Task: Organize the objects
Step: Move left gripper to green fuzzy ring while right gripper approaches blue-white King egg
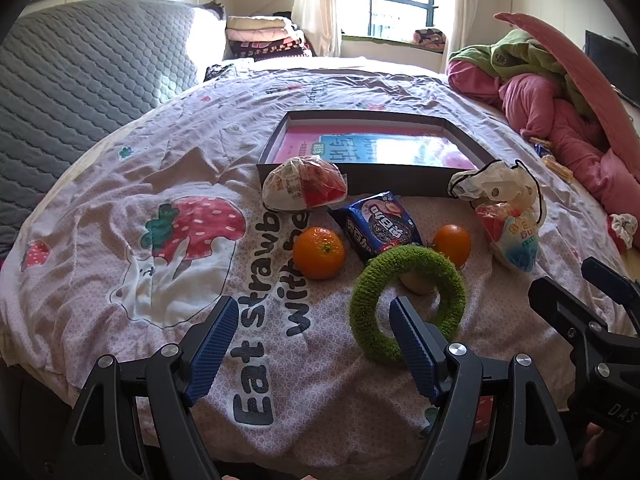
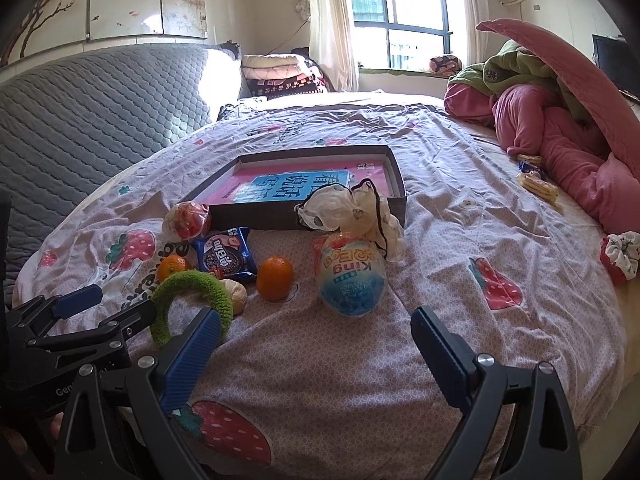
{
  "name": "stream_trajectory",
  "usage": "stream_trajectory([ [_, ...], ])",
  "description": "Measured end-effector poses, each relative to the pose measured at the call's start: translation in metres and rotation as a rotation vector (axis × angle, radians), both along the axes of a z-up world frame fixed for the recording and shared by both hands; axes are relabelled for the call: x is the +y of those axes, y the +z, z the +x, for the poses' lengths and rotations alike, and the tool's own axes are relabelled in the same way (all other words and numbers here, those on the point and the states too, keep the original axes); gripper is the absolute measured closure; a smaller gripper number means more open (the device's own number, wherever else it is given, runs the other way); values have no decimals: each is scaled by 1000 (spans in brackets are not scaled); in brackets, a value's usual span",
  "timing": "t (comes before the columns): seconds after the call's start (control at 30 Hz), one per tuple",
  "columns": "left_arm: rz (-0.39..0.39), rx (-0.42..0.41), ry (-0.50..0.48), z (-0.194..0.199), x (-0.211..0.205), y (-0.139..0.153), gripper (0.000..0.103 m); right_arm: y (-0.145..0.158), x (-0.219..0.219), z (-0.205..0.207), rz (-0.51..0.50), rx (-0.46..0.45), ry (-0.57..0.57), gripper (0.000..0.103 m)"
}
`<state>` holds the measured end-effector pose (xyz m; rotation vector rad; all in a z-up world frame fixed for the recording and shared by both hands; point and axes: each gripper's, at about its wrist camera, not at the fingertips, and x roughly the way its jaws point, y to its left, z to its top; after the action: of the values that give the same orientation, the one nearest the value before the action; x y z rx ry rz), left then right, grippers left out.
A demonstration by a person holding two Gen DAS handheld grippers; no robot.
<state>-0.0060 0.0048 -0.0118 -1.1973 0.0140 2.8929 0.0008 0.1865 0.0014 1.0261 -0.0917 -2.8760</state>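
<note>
On the bed, a shallow dark box [image 1: 400, 182] [image 2: 304, 216] holds a pink and blue book. In front of it lie a red-white wrapped egg [image 1: 304, 189] [image 2: 187, 221], a blue cookie pack [image 1: 380, 226] [image 2: 226, 256], two oranges [image 1: 319, 253] [image 1: 453, 243] [image 2: 274, 278], a blue toy egg [image 1: 510, 236] [image 2: 352, 276], a white scrunchie [image 1: 496, 184] [image 2: 352, 208], a small beige ball [image 2: 236, 294] and a green fuzzy ring [image 1: 404, 300] [image 2: 192, 292]. My left gripper [image 1: 314, 334] is open, its right finger inside the ring. My right gripper [image 2: 316, 340] is open and empty just short of the blue egg.
A pink and green heap of bedding [image 2: 560, 120] lies at the right. Snack packets [image 2: 536, 184] and a red-white scrunchie [image 2: 620, 256] lie near it. A grey quilted headboard [image 1: 80, 80] runs along the left. Folded blankets [image 2: 276, 72] sit by the window.
</note>
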Motion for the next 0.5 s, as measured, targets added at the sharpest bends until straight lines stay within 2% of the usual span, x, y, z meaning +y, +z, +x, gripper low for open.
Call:
stream_trajectory([
  [0.5, 7, -19, 12, -5, 3, -3, 24, -1, 3, 2, 1, -3, -6, 7],
])
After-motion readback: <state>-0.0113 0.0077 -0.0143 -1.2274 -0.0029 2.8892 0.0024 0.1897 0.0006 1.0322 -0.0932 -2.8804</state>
